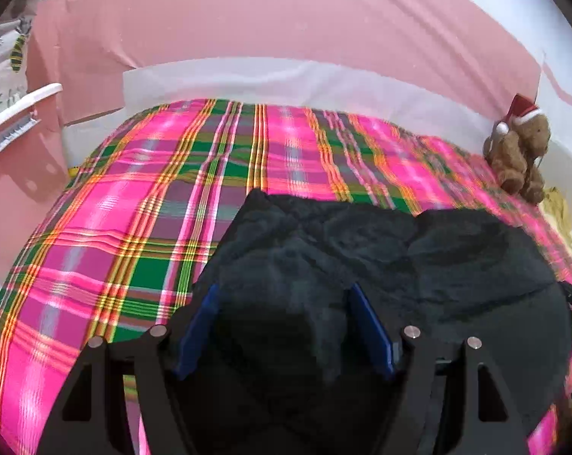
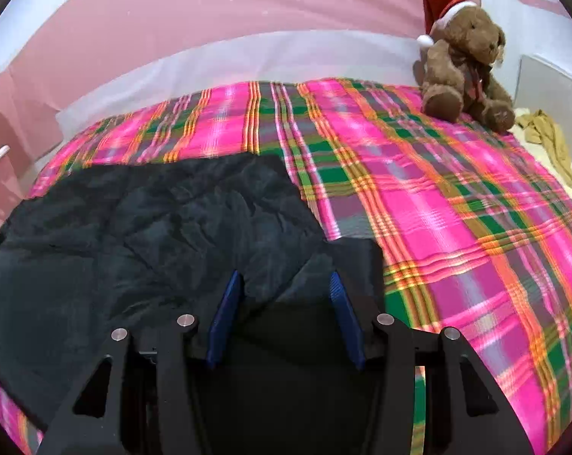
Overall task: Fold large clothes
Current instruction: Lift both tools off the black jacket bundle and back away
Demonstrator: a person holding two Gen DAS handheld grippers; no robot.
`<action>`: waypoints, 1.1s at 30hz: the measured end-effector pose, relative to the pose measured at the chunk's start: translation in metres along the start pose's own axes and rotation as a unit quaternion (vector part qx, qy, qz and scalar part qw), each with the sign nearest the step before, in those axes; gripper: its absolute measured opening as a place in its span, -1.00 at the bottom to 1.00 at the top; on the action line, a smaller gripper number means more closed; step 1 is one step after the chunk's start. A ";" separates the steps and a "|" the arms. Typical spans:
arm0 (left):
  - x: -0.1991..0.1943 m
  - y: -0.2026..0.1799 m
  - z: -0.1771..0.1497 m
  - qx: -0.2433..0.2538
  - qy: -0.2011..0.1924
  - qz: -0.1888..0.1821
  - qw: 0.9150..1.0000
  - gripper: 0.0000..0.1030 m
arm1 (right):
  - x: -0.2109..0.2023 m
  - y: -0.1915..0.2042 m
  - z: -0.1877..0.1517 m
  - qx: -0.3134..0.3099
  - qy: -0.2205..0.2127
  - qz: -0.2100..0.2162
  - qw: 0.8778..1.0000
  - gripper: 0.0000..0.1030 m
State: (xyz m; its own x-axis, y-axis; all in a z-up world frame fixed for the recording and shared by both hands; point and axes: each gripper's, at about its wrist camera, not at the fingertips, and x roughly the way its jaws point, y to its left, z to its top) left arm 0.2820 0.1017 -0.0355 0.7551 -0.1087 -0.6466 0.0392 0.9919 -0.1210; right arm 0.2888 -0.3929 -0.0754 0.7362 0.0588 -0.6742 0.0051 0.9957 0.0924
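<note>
A large black fleecy garment [image 1: 381,250] lies spread on a pink, green and orange plaid bedcover [image 1: 142,204]. My left gripper [image 1: 284,292] is open, its blue fingers [image 1: 206,314] apart over the garment's left part, with dark cloth lying between them. In the right wrist view the garment [image 2: 142,227] fills the left half, on the plaid cover [image 2: 456,208]. My right gripper [image 2: 286,280] is open over the garment's right edge, cloth between its blue fingers [image 2: 343,311]. Whether either gripper touches the cloth is unclear.
A brown teddy bear with a red Santa hat [image 2: 464,64] sits at the far right of the bed, also in the left wrist view [image 1: 519,151]. A tan cloth [image 2: 547,136] lies beside it. A pink wall [image 1: 267,19] stands behind. A white handle [image 1: 20,110] is at left.
</note>
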 end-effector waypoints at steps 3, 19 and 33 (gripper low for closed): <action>-0.026 -0.003 -0.006 0.006 -0.009 0.002 1.000 0.43 | -0.033 0.001 -0.002 0.004 -0.017 0.011 1.000 -0.04; -0.112 -0.022 -0.095 -0.048 0.018 0.025 0.998 0.43 | -0.108 0.009 -0.082 0.029 0.005 0.045 0.999 -0.01; -0.133 -0.040 -0.117 -0.043 0.031 0.029 0.998 0.43 | -0.119 0.014 -0.113 0.037 0.035 0.065 0.997 0.00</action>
State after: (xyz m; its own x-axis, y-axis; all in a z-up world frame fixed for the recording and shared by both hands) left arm 0.1034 0.0688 -0.0332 0.7124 -0.0575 -0.6994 -0.0620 0.9876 -0.1444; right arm 0.1248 -0.3775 -0.0771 0.6844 0.1940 -0.7028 -0.0352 0.9716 0.2340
